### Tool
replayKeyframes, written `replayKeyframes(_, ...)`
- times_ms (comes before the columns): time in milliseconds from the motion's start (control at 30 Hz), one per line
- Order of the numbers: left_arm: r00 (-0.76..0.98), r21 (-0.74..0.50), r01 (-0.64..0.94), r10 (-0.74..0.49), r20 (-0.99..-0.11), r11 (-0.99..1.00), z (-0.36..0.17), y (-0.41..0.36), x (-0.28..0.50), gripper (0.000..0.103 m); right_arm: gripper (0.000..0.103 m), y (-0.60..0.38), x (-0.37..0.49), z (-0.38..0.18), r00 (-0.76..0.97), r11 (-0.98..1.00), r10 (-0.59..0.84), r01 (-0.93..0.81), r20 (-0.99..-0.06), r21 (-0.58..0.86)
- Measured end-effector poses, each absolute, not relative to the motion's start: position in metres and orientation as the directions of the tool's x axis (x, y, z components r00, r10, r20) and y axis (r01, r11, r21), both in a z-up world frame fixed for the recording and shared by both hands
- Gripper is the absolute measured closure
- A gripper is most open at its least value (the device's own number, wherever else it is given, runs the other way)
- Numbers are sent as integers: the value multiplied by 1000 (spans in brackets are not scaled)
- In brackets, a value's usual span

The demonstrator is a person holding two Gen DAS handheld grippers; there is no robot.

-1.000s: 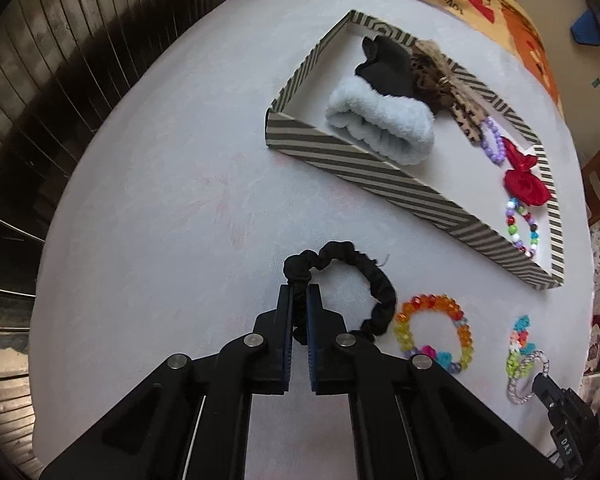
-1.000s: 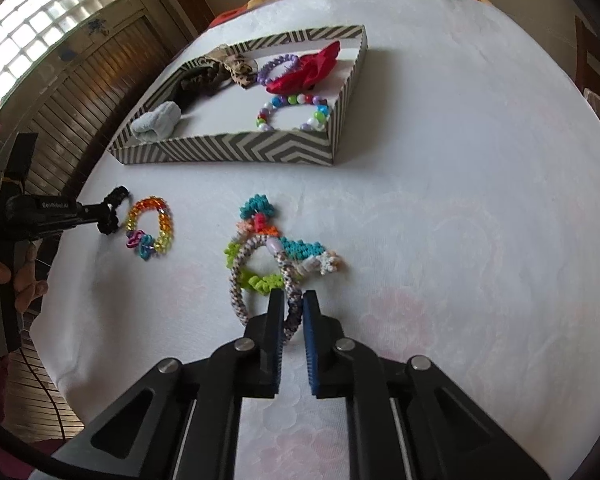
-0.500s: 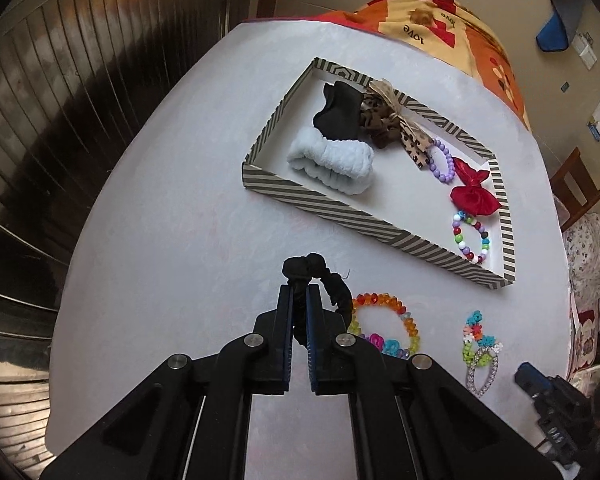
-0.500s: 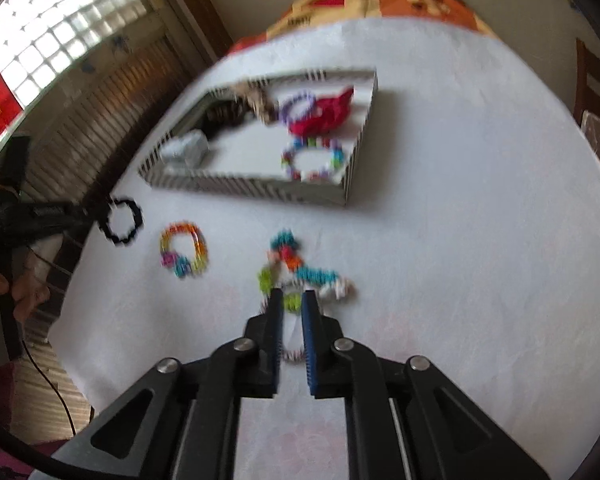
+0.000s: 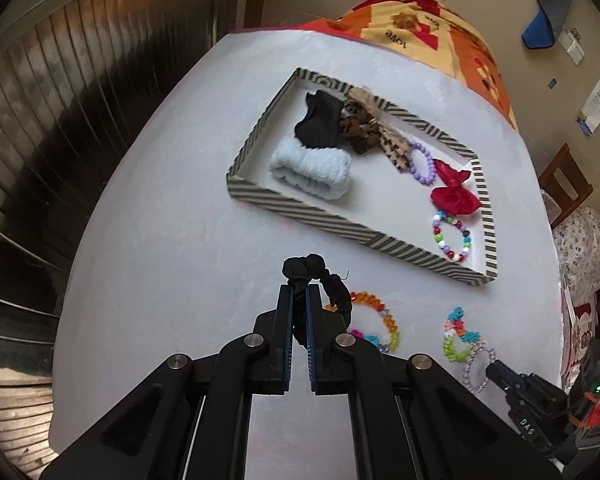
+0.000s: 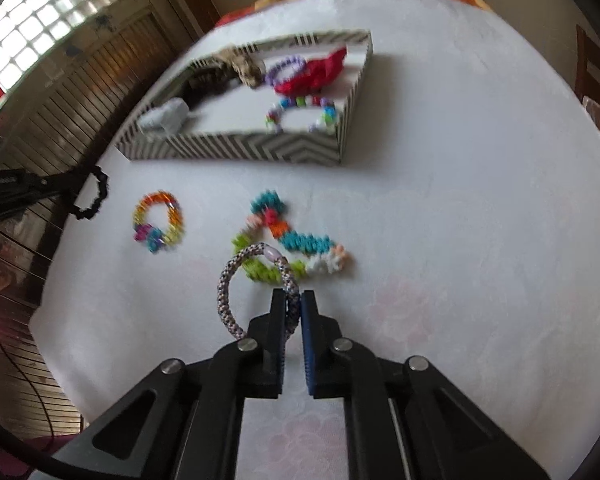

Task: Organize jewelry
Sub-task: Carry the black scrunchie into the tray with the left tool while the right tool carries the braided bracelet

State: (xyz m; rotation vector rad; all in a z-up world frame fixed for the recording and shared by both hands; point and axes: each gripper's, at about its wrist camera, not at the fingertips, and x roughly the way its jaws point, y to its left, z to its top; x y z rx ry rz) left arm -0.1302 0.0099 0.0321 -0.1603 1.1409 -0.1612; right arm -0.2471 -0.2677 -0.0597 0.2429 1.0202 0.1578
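Gripping a black scrunchie point(image 5: 320, 280) at lower centre, left gripper point(image 5: 299, 300) fingers clamped on it, right gripper point(image 6: 293, 306) fingers clamped on a speckled bracelet point(image 6: 230, 280), striped tray point(image 5: 340, 226) above, bead bracelets point(image 5: 380, 322) on white worktop point(image 5: 180, 220).

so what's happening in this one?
Jewelry is being sorted into the striped tray. The left gripper is shut on a black scrunchie, held up off the white table. The right gripper is shut on a speckled rope bracelet. A rainbow bead bracelet and a chunky colourful bracelet lie loose outside the tray.
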Motion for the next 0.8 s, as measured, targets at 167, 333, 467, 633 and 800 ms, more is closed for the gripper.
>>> replayKeyframes(167,421,-211,79,-224,-879,974,45,-4,-126,103,95,-275,-245,-32,559,955,257,-21,-788,297)
replayKeyframes(333,435,-192,132,-230,-871,973,58,-28,-117,103,95,-275,-234,-13,580,957,253,-35,-774,287)
replayKeyframes(467,445,-176,167,-234,-865,970,63,-48,-108,103,95,-273,-225,-3,591,960,248,-46,-767,275)
replayKeyframes(633,449,-158,202,-235,-862,967,64,-70,-94,103,95,-270,-211,5,596,967,234,-57,-768,250)
replayKeyframes(800,438,-144,216,-228,-870,966,57,-82,-81,103,96,-270,-194,9,595,969,229,-60,-770,242)
